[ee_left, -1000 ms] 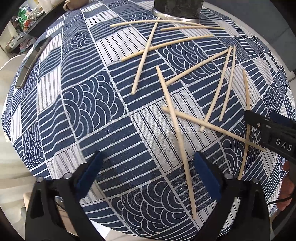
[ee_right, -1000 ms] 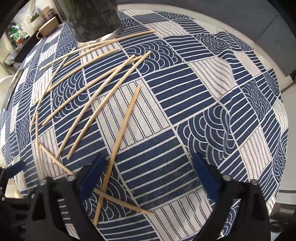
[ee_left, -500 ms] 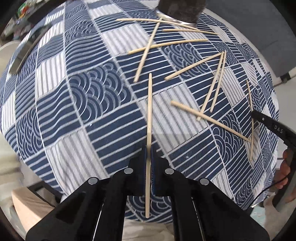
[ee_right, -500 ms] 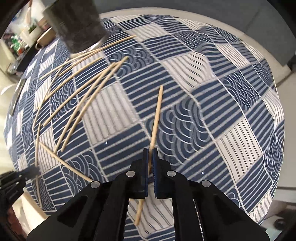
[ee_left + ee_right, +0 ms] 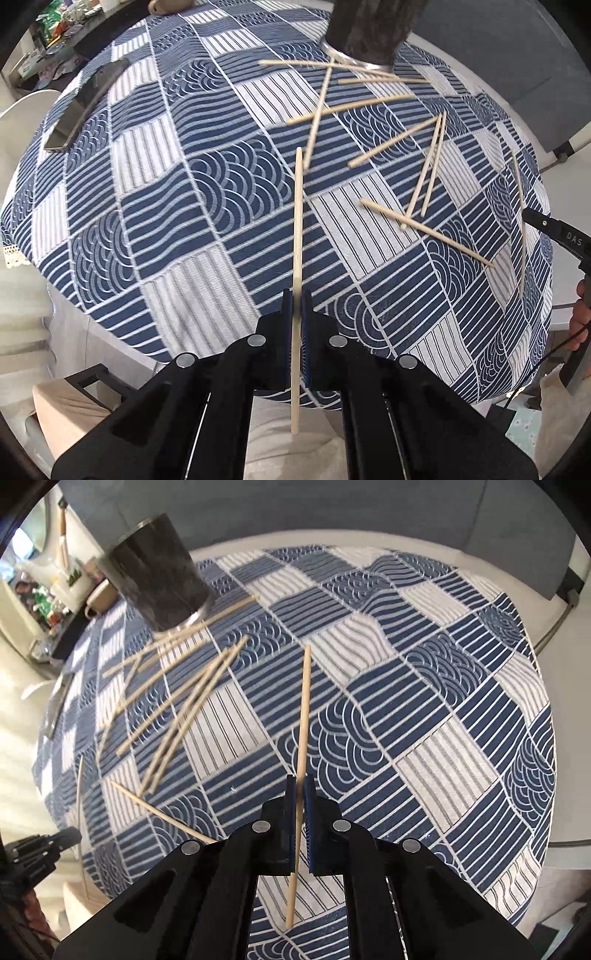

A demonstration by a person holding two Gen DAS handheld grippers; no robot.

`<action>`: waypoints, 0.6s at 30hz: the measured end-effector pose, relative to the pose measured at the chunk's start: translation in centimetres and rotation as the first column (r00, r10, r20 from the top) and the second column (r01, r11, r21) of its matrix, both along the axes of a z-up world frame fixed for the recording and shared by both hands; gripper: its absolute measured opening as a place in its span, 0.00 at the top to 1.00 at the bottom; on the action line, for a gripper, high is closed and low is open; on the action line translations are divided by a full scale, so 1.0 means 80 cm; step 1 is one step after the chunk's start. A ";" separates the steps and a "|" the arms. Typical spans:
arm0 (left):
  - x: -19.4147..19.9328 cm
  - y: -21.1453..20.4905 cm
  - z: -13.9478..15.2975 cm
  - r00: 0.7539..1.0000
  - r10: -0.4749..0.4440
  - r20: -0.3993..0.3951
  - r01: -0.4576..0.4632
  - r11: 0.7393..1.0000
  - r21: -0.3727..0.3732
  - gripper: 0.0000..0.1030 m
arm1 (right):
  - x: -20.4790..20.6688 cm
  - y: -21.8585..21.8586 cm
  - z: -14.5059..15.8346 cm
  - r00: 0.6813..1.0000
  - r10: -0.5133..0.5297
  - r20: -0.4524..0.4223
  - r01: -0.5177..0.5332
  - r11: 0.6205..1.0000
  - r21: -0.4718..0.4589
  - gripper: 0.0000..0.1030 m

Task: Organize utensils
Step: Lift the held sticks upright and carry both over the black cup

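Note:
My left gripper (image 5: 296, 301) is shut on a wooden chopstick (image 5: 297, 229) and holds it above the blue patterned tablecloth (image 5: 177, 221). My right gripper (image 5: 301, 786) is shut on another chopstick (image 5: 303, 709), also lifted off the cloth. Several more chopsticks lie scattered on the cloth: to the right in the left wrist view (image 5: 424, 230) and to the left in the right wrist view (image 5: 177, 723). A dark cylindrical holder (image 5: 155, 572) stands at the far side of the table; its base shows in the left wrist view (image 5: 369, 33).
A dark flat tray (image 5: 85, 99) lies at the table's far left edge. A beige mug (image 5: 99, 598) stands behind the holder. The right gripper's tip (image 5: 557, 236) shows at the right edge of the left wrist view. A chair (image 5: 62, 406) stands below the near edge.
Both grippers were open over the cloth a second ago. Each has closed on a chopstick and lifted it. Both views have risen and pulled back, and the holder shows more fully.

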State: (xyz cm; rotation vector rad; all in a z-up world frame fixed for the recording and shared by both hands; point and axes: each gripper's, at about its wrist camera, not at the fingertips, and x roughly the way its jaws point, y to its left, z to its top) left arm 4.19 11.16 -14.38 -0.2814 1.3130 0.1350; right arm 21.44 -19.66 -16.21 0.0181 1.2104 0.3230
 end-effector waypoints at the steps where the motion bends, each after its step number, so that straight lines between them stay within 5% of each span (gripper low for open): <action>1: 0.001 0.003 0.005 1.000 -0.001 0.008 0.001 1.000 0.011 0.95 | 0.001 -0.001 0.005 1.000 -0.001 0.010 0.001 1.000 0.001 0.96; 18: 0.075 0.049 0.127 0.963 -0.031 0.266 -0.001 0.993 0.118 0.95 | 0.018 0.008 0.162 0.957 -0.021 0.289 -0.009 0.995 0.103 0.96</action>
